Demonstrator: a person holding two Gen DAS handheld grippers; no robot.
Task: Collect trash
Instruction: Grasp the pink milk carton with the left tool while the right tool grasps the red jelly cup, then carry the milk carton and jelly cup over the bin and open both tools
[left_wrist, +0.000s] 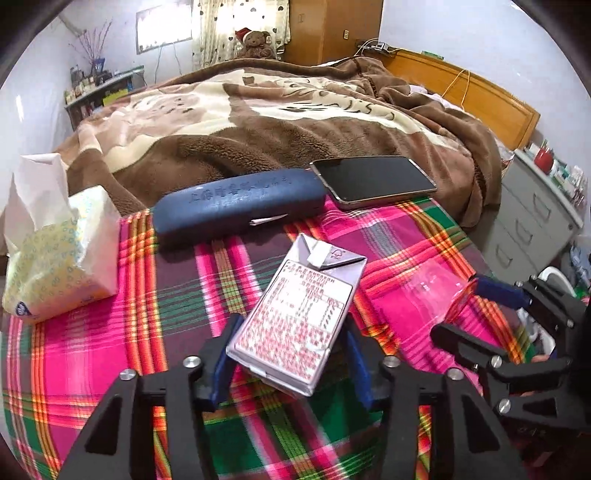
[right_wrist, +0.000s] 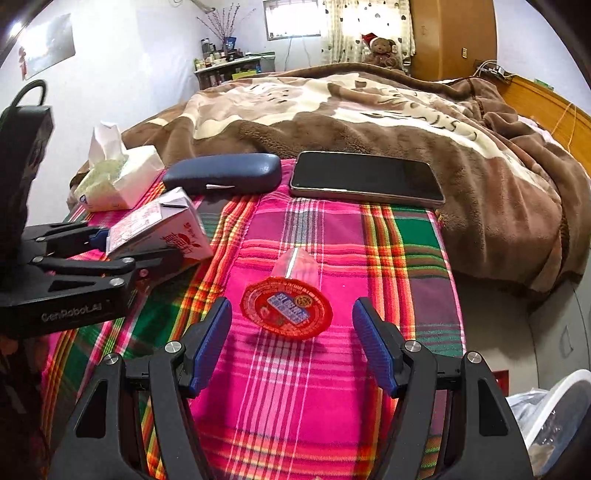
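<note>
A crushed drink carton (left_wrist: 295, 317), white with red print, lies on the plaid bedsheet (left_wrist: 92, 350) between the blue pads of my left gripper (left_wrist: 290, 365), which is shut on it; the right wrist view shows the carton (right_wrist: 159, 229) held in that gripper (right_wrist: 122, 245). A clear plastic cup with a red foil lid (right_wrist: 286, 308) lies on its side just ahead of my right gripper (right_wrist: 291, 339), which is open and empty around it. In the left wrist view the cup (left_wrist: 439, 291) sits at the right gripper's fingertips (left_wrist: 498, 291).
A tissue pack (left_wrist: 55, 251), a dark blue glasses case (left_wrist: 240, 203) and a phone (left_wrist: 373, 177) lie at the far side of the sheet, beside a brown blanket (left_wrist: 295, 110). A bin with a plastic liner (right_wrist: 554, 417) stands at lower right, below the bed edge.
</note>
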